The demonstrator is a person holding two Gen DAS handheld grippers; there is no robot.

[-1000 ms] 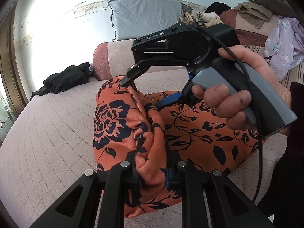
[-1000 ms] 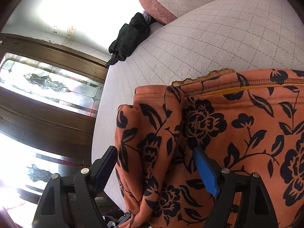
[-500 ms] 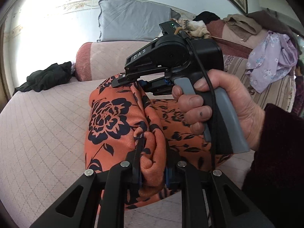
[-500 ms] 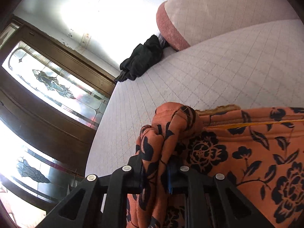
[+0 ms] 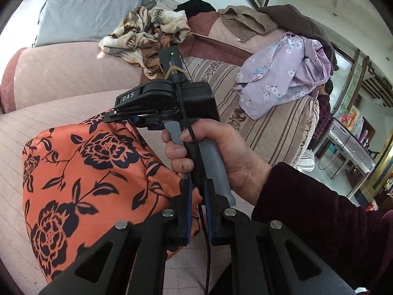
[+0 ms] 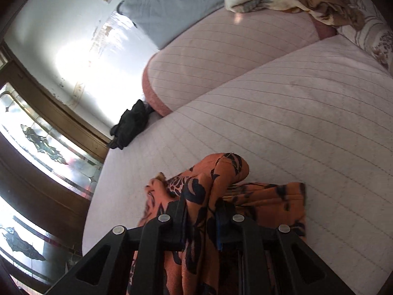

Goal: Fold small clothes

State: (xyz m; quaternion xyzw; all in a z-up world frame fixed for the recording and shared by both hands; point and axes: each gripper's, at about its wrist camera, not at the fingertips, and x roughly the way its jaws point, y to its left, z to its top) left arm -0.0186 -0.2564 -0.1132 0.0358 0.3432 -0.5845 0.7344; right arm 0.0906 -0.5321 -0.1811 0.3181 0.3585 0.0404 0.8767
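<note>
Over the quilted pink sofa seat (image 6: 282,113), both grippers are clamping bunched edges of the orange floral garment (image 5: 81,172): left gripper (image 5: 196,209) and right gripper (image 6: 201,211) alike. Soft, light fabric is sagging between them, likely needing hem-corner holds. Beyond the garment the seat is lying bare; a black cloth (image 6: 130,127) is lying well apart.

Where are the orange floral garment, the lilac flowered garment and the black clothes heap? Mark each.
orange floral garment (image 5: 81,172), left wrist view, its spread middle.
lilac flowered garment (image 5: 277,78), left wrist view, its draped front.
black clothes heap (image 6: 131,127), right wrist view, its middle.
</note>
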